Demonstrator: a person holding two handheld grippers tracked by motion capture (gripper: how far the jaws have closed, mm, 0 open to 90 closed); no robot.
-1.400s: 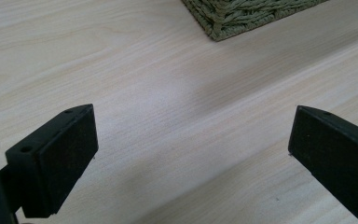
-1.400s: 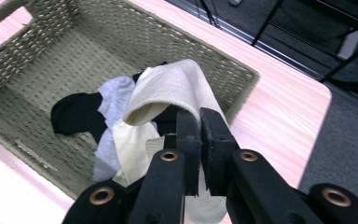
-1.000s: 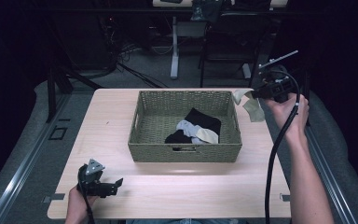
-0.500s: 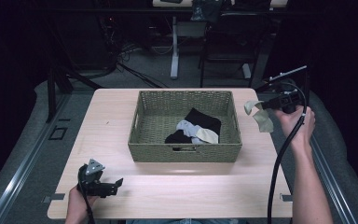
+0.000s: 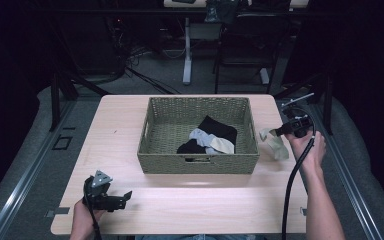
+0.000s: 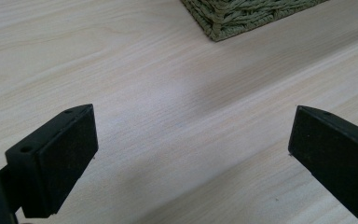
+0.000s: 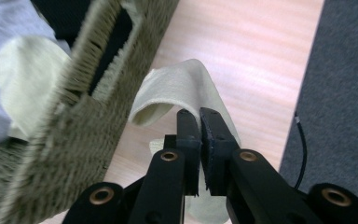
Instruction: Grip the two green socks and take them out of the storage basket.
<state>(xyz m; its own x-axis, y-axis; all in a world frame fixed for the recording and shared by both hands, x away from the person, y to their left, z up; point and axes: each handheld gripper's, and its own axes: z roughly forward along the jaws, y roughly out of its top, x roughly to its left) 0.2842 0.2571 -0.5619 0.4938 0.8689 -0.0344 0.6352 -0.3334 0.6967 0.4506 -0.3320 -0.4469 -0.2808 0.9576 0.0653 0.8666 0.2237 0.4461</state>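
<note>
Right gripper: jaws pinched together on a pale cream cloth, only the fabric between the pads. The cloth arches up over the jaw tips and hangs down behind them. In the high view the right gripper sits just off the right wall of the basket, with the cloth draping from it down to the table's right edge, outside the basket.

Left gripper: jaws wide apart, nothing between them, bare tabletop underneath. High view puts it at the near-left corner of the table, well apart from the basket, hand resting on the wood.

Woven basket is mid-table, olive-green wicker with a handle slot in the near wall. Inside: a black garment, a light grey piece and another cream piece, piled toward the right half.

Right gripper view is motion-blurred on the basket wall; cloth and jaws are sharp.
</note>
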